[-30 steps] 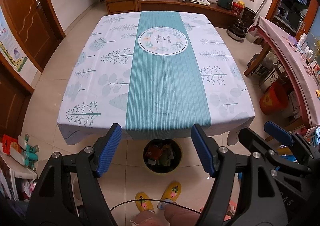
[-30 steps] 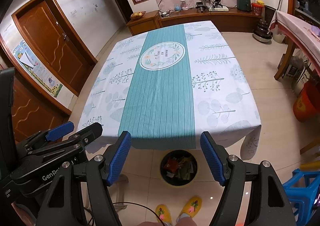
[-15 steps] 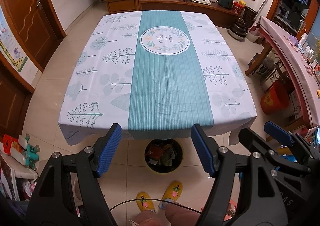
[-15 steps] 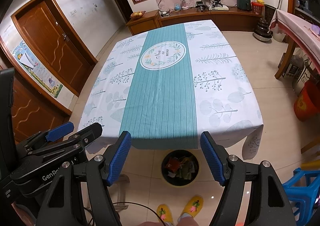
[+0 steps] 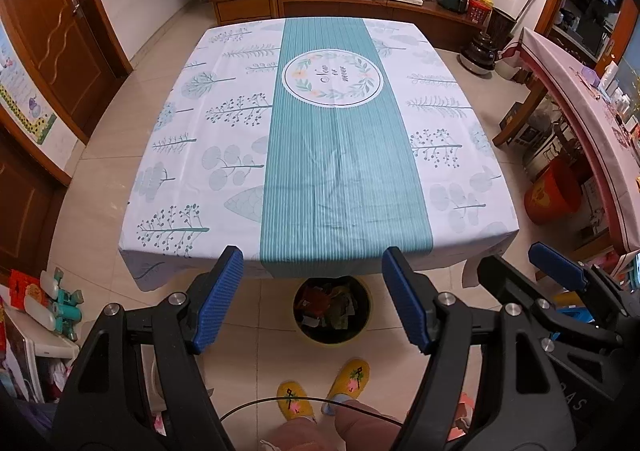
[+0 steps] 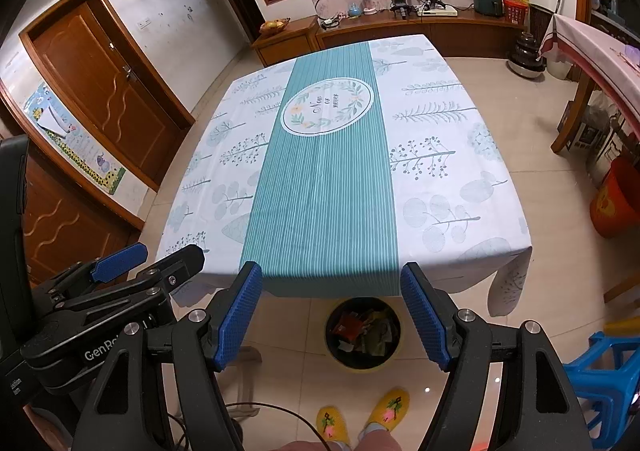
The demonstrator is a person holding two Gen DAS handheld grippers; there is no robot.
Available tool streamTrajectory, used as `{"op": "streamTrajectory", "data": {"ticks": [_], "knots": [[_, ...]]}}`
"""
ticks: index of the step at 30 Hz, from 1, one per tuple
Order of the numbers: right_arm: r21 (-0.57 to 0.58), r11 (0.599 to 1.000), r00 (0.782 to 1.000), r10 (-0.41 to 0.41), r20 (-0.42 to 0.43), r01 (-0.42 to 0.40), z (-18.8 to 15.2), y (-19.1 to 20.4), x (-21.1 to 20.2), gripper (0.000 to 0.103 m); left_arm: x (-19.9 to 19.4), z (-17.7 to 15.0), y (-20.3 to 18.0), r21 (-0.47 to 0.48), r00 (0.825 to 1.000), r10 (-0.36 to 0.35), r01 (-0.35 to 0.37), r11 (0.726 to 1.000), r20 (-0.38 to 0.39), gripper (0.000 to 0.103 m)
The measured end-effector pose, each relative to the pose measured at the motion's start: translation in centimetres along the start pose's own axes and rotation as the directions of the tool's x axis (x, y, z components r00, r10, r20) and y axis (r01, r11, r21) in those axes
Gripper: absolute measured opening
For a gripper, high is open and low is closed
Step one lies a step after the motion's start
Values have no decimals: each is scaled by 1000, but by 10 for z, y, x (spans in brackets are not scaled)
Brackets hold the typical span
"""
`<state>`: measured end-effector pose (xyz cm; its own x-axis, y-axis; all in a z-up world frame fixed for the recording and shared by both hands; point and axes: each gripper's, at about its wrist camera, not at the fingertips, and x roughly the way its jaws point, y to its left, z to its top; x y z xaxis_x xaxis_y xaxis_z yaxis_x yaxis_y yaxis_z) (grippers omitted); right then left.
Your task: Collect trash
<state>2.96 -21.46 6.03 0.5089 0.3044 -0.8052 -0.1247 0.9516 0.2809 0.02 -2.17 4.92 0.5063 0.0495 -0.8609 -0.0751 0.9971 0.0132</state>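
Observation:
A round dark trash bin [image 5: 331, 311] full of crumpled wrappers stands on the floor at the table's near edge; it also shows in the right wrist view [image 6: 363, 333]. The table [image 5: 240, 139] wears a white and teal cloth with nothing on it. My left gripper [image 5: 312, 293] is open and empty, held above the bin and the near table edge. My right gripper [image 6: 331, 305] is open and empty beside it, also over the bin. Each gripper shows at the edge of the other's view.
An orange bucket [image 5: 554, 193] stands on the floor at the right by a long side table [image 5: 568, 83]. A blue plastic stool [image 6: 604, 375] is at the near right. A wooden cabinet [image 5: 360, 3] lines the far wall. My yellow slippers [image 5: 324, 387] are below.
Both views have drifted slightly: the table and bin sit a little lower in frame. Both grippers stay open and empty.

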Motion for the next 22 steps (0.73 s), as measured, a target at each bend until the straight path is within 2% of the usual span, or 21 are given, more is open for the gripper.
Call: {"op": "streamTrajectory", "data": {"ticks": [22], "knots": [[3, 1000, 1000, 1, 2, -1, 2, 0, 2, 73, 3, 4, 2, 11, 1000, 8, -8, 1000, -2, 69]]}}
